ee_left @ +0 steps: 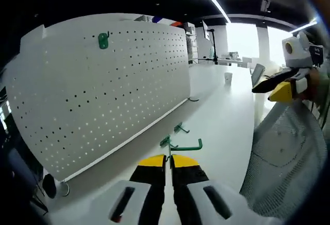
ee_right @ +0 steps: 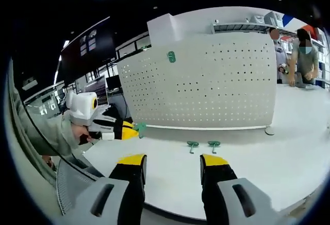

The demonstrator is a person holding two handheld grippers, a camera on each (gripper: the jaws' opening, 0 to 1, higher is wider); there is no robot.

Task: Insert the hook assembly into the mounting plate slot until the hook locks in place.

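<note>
A green hook (ee_left: 181, 145) is clenched between the closed jaws of the left gripper (ee_left: 168, 159), its bent arm jutting sideways just past the yellow tips; the right gripper view shows the same hook (ee_right: 139, 127) at the left gripper (ee_right: 125, 130), held above the table (ee_right: 258, 168) and in front of the pegboard (ee_right: 206, 88). Held by its stem this way, the mounting end probably stays free to meet a slot. The pegboard (ee_left: 103, 91), the mounting plate, stands upright along the table's far side, its perforated face turned toward both grippers. One green hook (ee_left: 103, 40) already sits in its upper rows, near the top edge. Two spare hooks (ee_right: 202, 144) lie flat on the table just in front of the pegboard's foot, side by side. The right gripper (ee_right: 171, 166) hangs over the table's near edge with its jaws spread and nothing between them, clear of the pegboard, likely kept back so that the work remains in sight. A person (ee_right: 305, 55) stands beyond the pegboard's far end.
</note>
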